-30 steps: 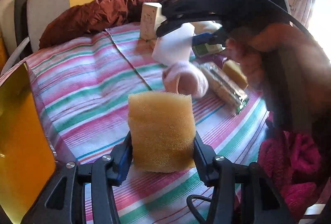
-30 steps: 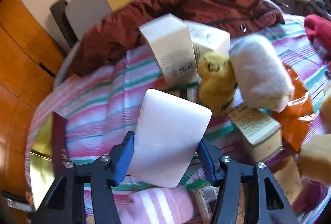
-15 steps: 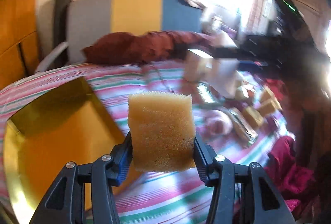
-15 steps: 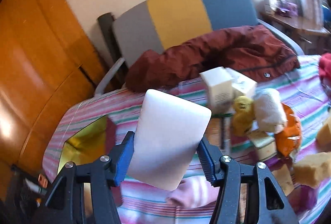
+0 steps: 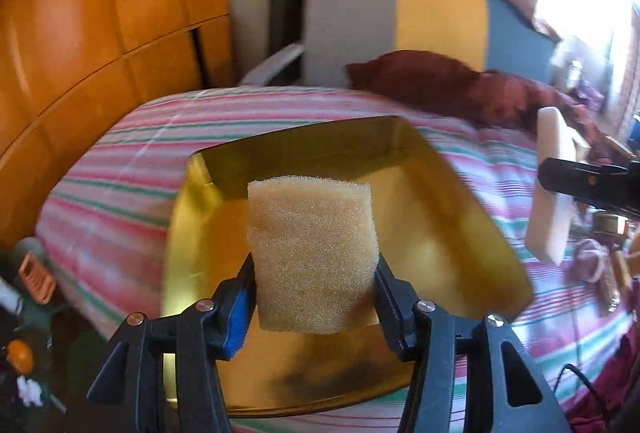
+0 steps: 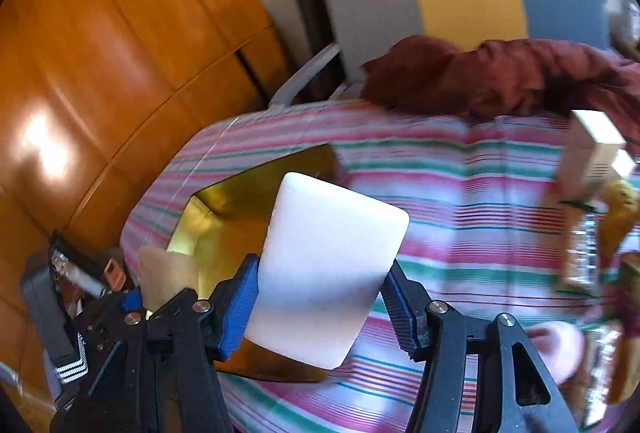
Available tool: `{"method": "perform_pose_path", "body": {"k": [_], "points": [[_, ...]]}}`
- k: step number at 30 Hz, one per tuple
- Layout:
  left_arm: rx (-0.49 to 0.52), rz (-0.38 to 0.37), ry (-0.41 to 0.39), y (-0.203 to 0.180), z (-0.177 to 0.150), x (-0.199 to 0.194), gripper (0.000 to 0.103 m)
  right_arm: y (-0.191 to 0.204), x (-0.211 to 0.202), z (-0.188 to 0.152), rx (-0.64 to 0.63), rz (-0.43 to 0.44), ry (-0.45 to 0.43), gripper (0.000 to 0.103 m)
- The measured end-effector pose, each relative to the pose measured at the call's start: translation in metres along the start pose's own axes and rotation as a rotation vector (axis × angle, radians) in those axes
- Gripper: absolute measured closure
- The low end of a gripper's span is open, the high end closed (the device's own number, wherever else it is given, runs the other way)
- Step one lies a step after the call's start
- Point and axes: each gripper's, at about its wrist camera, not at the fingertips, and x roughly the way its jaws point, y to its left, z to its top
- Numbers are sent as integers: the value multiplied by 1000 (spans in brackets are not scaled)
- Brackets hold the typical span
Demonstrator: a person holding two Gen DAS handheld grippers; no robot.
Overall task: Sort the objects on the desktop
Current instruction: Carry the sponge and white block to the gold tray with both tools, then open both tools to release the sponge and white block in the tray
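Above the gold tray (image 5: 460, 233) on the striped bedcover (image 5: 120, 169), my left gripper (image 5: 316, 297) pinches a tan sponge (image 5: 312, 257) upright, its long axis standing, directly over the tray's floor. My right gripper (image 6: 320, 309) clamps a white foam block (image 6: 328, 265), tilted, which hangs over the tray's right-hand edge, partly over the stripes. By my reckoning the left hand is the nearer to a drop; the right wants carrying further in over the tray.
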Motion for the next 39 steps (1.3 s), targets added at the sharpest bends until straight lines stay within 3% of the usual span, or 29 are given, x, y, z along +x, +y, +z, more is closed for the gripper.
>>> {"method": "perform_pose_path", "body": {"k": [6, 16, 22, 24, 27, 33, 39], "points": [[-67, 48, 23, 28, -4, 9, 49, 34, 32, -5, -64, 29, 78, 43], [-147, 61, 56, 60, -14, 14, 46, 71, 71, -19, -125, 49, 193, 39], [-171, 57, 58, 69, -15, 13, 44, 80, 79, -23, -125, 88, 208, 27], [-189, 52, 57, 72, -16, 12, 41, 80, 77, -24, -111, 109, 207, 16], [-205, 44, 57, 76, -15, 12, 38, 82, 73, -26, -113, 108, 195, 16], [-198, 32, 37, 73, -13, 5, 38, 81, 60, -25, -138, 11, 160, 15], [-246, -47, 21, 79, -10, 3, 36, 79, 43, -22, -210, -198, 96, 12]]}}
